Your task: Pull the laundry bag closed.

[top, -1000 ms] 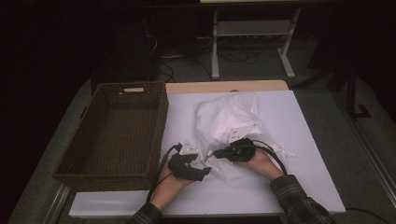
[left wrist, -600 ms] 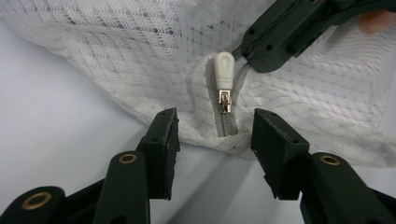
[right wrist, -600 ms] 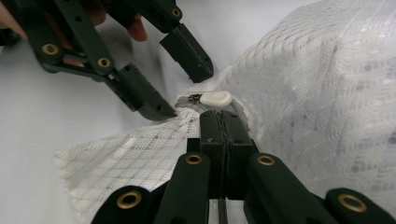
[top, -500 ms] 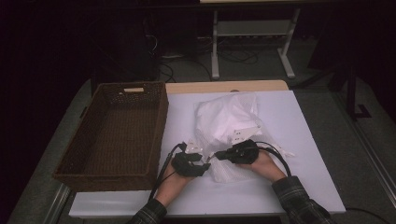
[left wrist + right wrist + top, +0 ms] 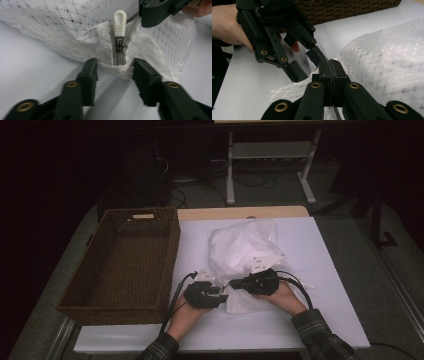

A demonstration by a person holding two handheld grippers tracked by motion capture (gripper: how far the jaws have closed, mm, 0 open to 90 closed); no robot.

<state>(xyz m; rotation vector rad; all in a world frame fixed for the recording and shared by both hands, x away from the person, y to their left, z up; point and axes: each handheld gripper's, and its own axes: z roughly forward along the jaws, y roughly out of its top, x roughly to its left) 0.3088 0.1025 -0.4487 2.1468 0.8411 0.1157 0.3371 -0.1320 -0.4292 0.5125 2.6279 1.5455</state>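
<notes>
The left gripper point(image 5: 115, 72) has just been closing around the end of the white mesh zippered bag point(image 5: 240, 251) on the table point(image 5: 300, 320), jaws not yet pressing; its zipper runs straight ahead, the cream pull tab point(image 5: 119, 23) lying just beyond. The right gripper point(image 5: 329, 67) is clamping mesh beside it.

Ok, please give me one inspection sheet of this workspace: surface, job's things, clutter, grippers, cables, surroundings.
Surface: white table top, dimly lit.
Job's things: white mesh bag lying on the table; its zipper ends at the near corner, white pull tab pointing away.
Clutter: nothing seen apart from the empty wicker basket at the left.
Grippers: left gripper has just been closing, jaws on either side of the zipper end, pads not yet pressing; right gripper shut on the bag's fabric beside the zipper.
Cables: black cable trails from each gripper.
Surroundings: dark room, table frame behind.
</notes>
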